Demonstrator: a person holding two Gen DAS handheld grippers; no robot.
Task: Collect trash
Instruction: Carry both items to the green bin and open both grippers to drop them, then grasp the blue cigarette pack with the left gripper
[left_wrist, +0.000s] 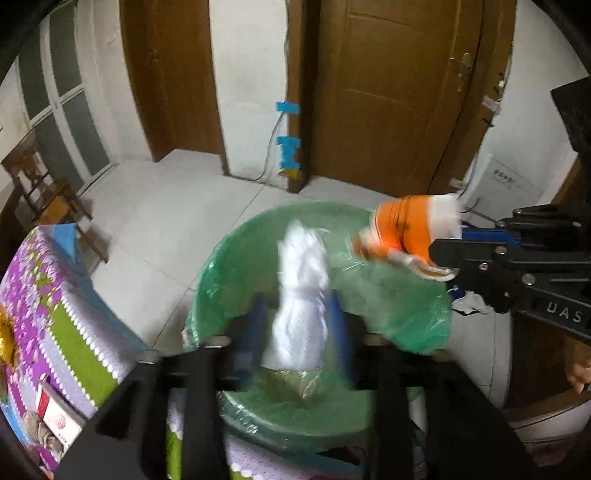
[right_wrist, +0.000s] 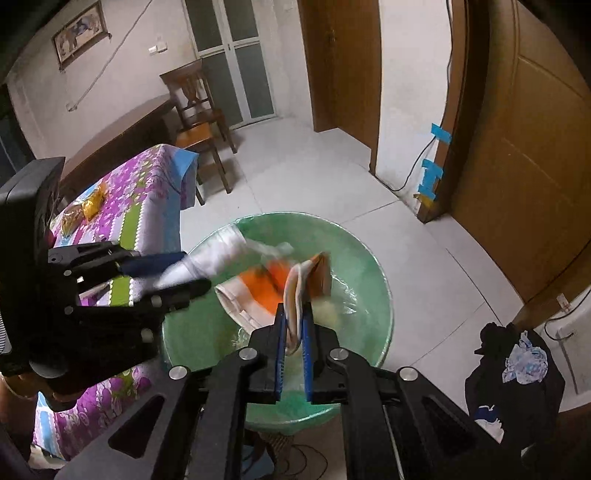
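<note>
A trash bin lined with a green bag (left_wrist: 229, 266) (right_wrist: 369, 273) stands on the floor beside the table. My left gripper (left_wrist: 297, 314) (right_wrist: 184, 273) is shut on a crumpled white tissue (left_wrist: 303, 280) (right_wrist: 218, 254) and holds it over the bin's mouth. My right gripper (right_wrist: 294, 314) (left_wrist: 439, 254) is shut on an orange and white wrapper (right_wrist: 273, 280) (left_wrist: 410, 225), held over the bin's right side.
A table with a purple and green floral cloth (left_wrist: 62, 317) (right_wrist: 129, 206) stands left of the bin, with small packets (right_wrist: 92, 203) on it. A wooden chair (right_wrist: 199, 122) and brown doors (left_wrist: 391, 92) lie beyond. Dark clothing (right_wrist: 513, 373) lies at the right.
</note>
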